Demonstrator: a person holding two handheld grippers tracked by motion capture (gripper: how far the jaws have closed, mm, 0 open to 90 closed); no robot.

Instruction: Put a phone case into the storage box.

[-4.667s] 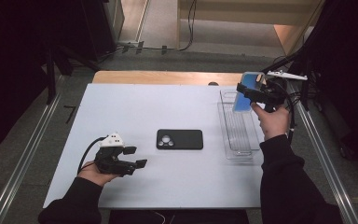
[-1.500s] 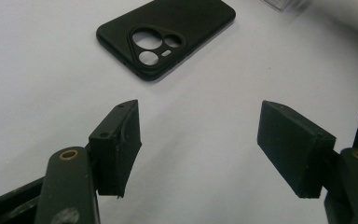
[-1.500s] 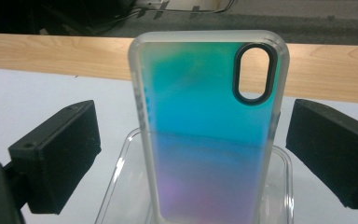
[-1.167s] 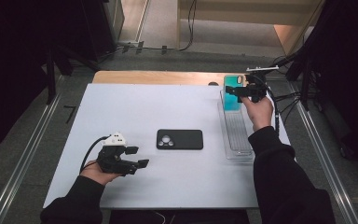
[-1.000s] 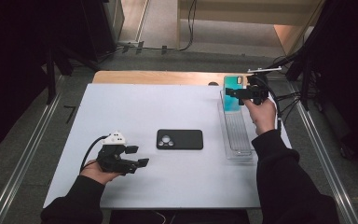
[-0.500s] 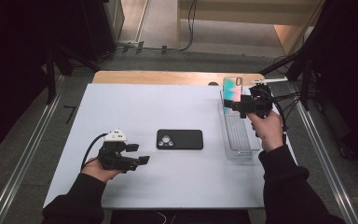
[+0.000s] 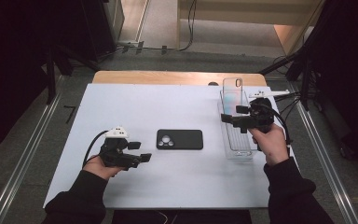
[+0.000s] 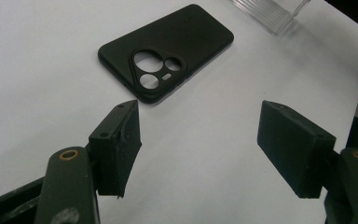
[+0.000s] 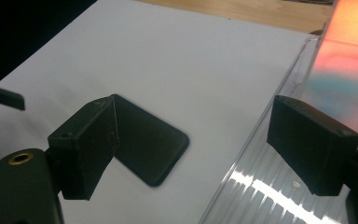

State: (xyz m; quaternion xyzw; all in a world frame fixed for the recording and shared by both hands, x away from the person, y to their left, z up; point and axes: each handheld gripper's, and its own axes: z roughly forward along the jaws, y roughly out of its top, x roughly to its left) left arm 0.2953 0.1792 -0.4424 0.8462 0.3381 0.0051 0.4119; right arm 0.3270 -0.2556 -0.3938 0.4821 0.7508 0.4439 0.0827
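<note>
A clear phone case (image 7: 233, 91) with a rainbow sheen stands upright in the far end of the see-through ridged tray (image 7: 237, 140) at the right of the white table (image 7: 177, 182); the ridges look made to hold such cases on edge, one slot each, which would explain why it stands rather than lies flat. Just in front of it the right gripper (image 7: 224, 118) hangs over the tray, pointing across the table towards the middle. Its jaws are apart with nothing between them, though they have just been closing a little. In the right gripper view the shimmering case (image 9: 344, 56) rises behind the right-hand jaw, apart from it. The black phone case (image 7: 179, 139) lies flat, back up, camera cut-outs showing, in the middle of the table, likely the next piece for the tray. The left gripper (image 7: 145, 157) rests low near the table's front left, aimed at that black case (image 8: 166, 50), jaws apart and empty, seemingly waiting where it could steady or lift it.
</note>
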